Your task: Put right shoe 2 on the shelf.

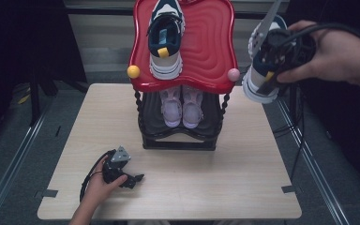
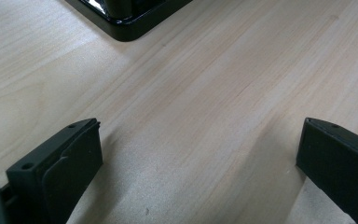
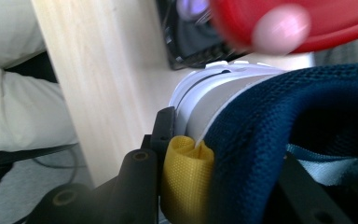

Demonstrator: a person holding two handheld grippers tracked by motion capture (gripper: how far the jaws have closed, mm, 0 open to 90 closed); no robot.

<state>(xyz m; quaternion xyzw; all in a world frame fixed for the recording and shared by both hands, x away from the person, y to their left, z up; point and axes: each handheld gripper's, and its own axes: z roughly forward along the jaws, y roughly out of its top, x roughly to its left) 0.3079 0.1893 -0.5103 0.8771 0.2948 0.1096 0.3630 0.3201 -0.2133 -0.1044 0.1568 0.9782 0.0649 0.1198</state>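
Sneaker (image 1: 261,70) hangs heel-first in my right gripper (image 1: 274,75), clamped at its collar, hand raised beyond the table's (image 1: 225,178) right edge beside the red shelf (image 1: 211,47); my left gripper (image 1: 138,178) rests open near the front edge.

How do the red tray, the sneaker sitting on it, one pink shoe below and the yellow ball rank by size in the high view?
Largest to smallest:
1. red tray
2. sneaker
3. pink shoe, though it sits lower, farther from the camera and partly under the tray
4. yellow ball
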